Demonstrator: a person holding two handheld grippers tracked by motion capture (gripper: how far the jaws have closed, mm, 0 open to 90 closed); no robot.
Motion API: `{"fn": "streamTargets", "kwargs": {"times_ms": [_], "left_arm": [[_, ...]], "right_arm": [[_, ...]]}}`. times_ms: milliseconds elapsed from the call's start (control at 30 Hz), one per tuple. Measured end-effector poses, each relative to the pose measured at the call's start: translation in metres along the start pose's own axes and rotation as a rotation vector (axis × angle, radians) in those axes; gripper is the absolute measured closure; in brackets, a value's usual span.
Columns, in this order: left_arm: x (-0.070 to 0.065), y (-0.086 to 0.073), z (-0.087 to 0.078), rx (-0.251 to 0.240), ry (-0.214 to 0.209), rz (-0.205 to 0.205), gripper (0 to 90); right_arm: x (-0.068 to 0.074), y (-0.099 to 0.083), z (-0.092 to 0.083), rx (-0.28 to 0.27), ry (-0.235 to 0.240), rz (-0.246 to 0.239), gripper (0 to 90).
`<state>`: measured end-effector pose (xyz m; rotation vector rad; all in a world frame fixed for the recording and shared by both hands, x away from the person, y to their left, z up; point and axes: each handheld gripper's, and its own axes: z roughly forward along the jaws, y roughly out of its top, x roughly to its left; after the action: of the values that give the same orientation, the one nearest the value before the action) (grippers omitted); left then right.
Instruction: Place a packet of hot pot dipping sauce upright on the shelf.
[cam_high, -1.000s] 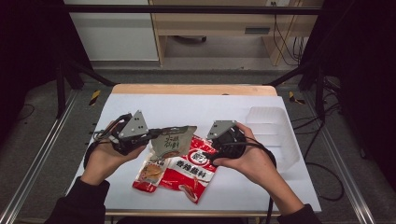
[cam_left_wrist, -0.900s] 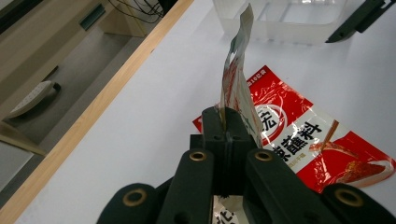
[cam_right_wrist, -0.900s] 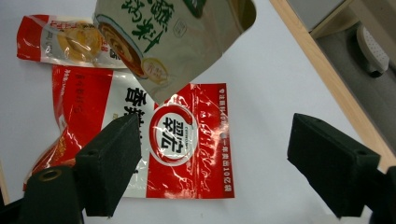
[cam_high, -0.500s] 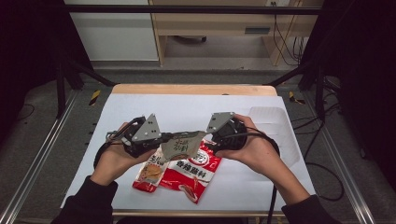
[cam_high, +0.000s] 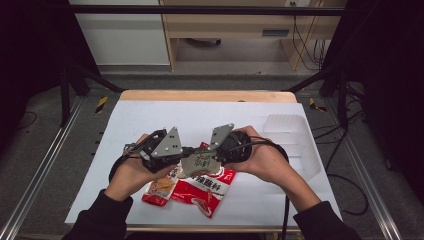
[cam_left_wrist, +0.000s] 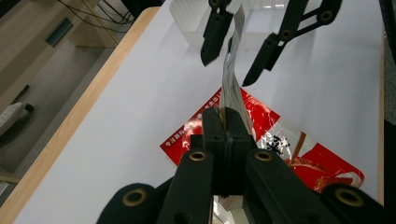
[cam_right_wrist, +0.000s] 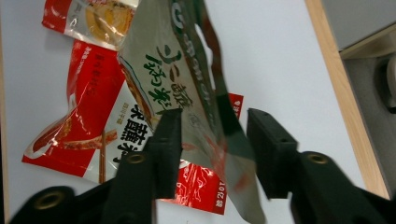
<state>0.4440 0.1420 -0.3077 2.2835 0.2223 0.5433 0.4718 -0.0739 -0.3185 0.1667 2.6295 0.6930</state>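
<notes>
Far left of the high view: a bare stretch of white table (cam_high: 125, 125), nothing laid out there.

Next along, left gripper (cam_high: 186, 150), held in the person's left hand (cam_high: 131, 172) and pointing right. Jaws pressed together on one edge of the grey-green foil sachet with green lettering (cam_high: 198, 161); in the left gripper view (cam_left_wrist: 227, 122) the sachet (cam_left_wrist: 232, 88) stands edge-on, rising straight out of the closed jaws, lifted clear of the table.

Underneath and slightly forward, flat on the table: small red and orange snack packet (cam_high: 159, 188) at the left, touching the large red plastic seasoning packet with white lettering (cam_high: 205, 189) at its right. Both untouched, both partly under the hanging sachet.

Then right gripper (cam_high: 214, 156), in the right hand (cam_high: 262, 160), facing the left one. Jaws apart, one on each side of the sachet's free end, not yet pinching; plain in the right gripper view (cam_right_wrist: 212, 140), where the foil (cam_right_wrist: 187, 93) sags between the two black jaws with a gap on either side.

Farther right, clear plastic tray (cam_high: 292, 132), lying empty, well apart from the packets.

Judged so far: sachet picked out and raised, one end secured. Probably left: closing the right jaws on the far end, then whatever two-handed work follows, perhaps tearing or carrying toward the tray. Two red packets not yet dealt with.
</notes>
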Motion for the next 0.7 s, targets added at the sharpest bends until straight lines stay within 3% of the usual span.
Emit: {"fn": "streamTargets", "kwargs": {"times_ms": [33, 167, 333, 500, 533, 600, 667, 700], "left_arm": [[0.0, 0.0, 0.0, -0.001, -0.001, 0.001, 90.0], [-0.001, 0.0, -0.002, -0.008, 0.0, 0.002, 90.0], [-0.001, -0.004, -0.003, -0.022, -0.002, -0.015, 90.0], [0.0, -0.01, -0.003, -0.044, -0.023, -0.033, 88.7], [-0.001, -0.011, -0.003, -0.053, -0.021, -0.038, 85.7], [0.0, -0.012, -0.005, -0.074, -0.007, -0.061, 70.8], [-0.001, -0.015, -0.006, -0.102, 0.011, -0.087, 46.6], [-0.001, -0.017, -0.006, -0.112, 0.012, -0.09, 46.6]], "right_arm": [[0.001, 0.001, 0.002, 0.005, 0.014, -0.004, 68.7], [0.002, 0.002, 0.004, 0.014, 0.018, -0.011, 74.3], [0.002, 0.004, 0.003, 0.024, 0.034, -0.016, 90.0], [0.002, 0.005, 0.003, 0.032, 0.036, -0.004, 90.0], [0.002, 0.006, 0.002, 0.035, 0.037, -0.003, 90.0], [0.001, 0.006, 0.001, 0.051, 0.034, -0.004, 90.0], [-0.001, 0.006, -0.001, 0.061, 0.022, -0.006, 90.0], [-0.001, 0.006, -0.001, 0.061, 0.022, -0.006, 90.0]]}}
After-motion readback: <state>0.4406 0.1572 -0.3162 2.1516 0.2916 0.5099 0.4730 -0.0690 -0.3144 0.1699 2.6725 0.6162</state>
